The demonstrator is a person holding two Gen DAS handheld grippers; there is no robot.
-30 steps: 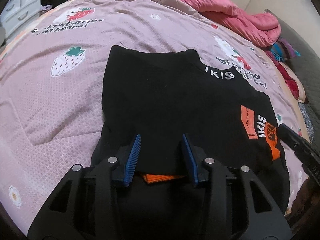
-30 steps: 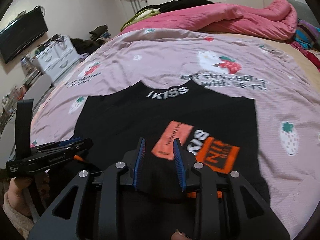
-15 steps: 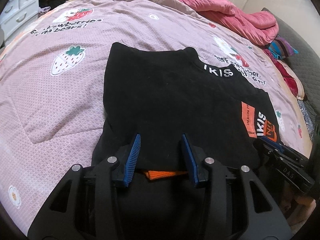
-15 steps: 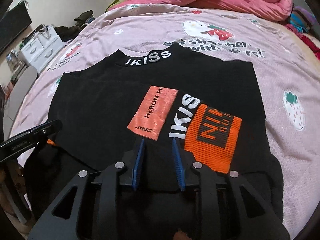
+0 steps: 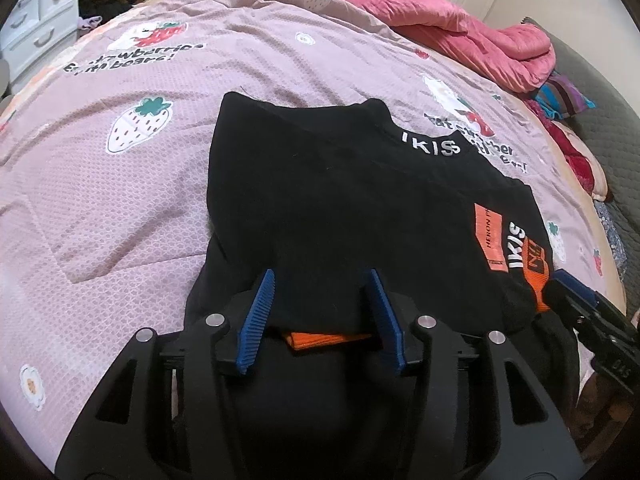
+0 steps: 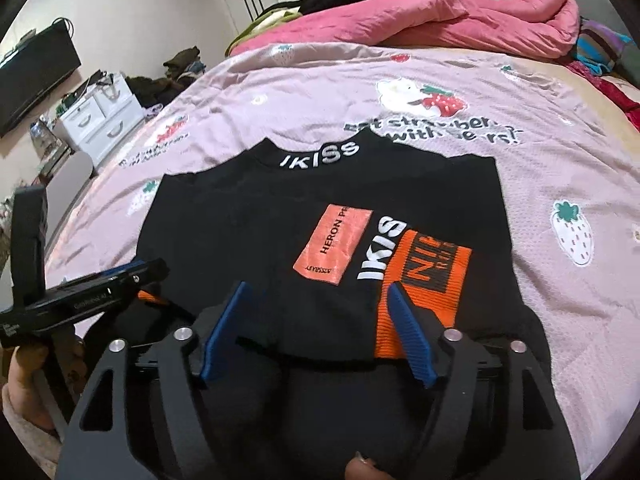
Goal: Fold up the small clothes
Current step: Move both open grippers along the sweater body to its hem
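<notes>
A black shirt (image 5: 340, 200) with orange patches and white "IKISS" lettering lies folded on the bed, collar away from me. My left gripper (image 5: 321, 276) hovers at the near folded edge; its blue pads are opening, with black fabric and an orange hem between them, loose. My right gripper (image 6: 318, 286) is at the same edge further right, jaws opening wide over the shirt (image 6: 260, 220) beside the orange patch (image 6: 424, 280), the pads off the cloth. Each view catches the other tool: the left gripper (image 6: 100, 292) and the right gripper (image 5: 580, 304).
The shirt rests on a mauve strawberry-print bedspread (image 5: 120, 200). A pink quilt (image 5: 480, 32) is bunched at the far side with coloured clothes (image 5: 560, 96) beside it. White drawers (image 6: 100, 120) and a dark screen (image 6: 32, 76) stand beyond the bed's left edge.
The right gripper's jaws have spread from a narrow gap to wide and the gripper drew back a little. The left jaws widened slightly. The shirt lies still.
</notes>
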